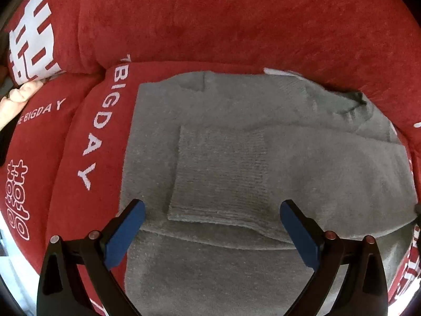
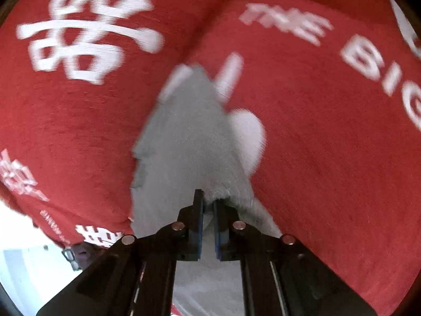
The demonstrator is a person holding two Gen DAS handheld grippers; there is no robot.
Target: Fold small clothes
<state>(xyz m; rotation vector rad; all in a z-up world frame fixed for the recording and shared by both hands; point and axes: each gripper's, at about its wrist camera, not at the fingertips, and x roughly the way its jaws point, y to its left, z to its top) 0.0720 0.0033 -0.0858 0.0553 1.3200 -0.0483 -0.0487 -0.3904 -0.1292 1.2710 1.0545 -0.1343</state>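
Jaws: left gripper [image 1: 211, 218] wide, empty, above the sweater [image 1: 263, 158]; right gripper [image 2: 208, 205] clamped on a sweater edge, likely for folding. Sweater lies on red sofa [image 1: 236, 21].

Clearance: we find open red cushion [image 1: 86, 137] left of the grey sweater [image 1: 236, 121]; the backrest [image 1: 236, 18] walls off the far side; a person's hand [image 1: 18, 100] lies far left.

Black two-finger left gripper [image 1: 211, 205] and right gripper [image 2: 208, 205], blue pads [image 1: 126, 234] inside, round silver-and-red pivot screws [image 1: 330, 235] on the linkages.
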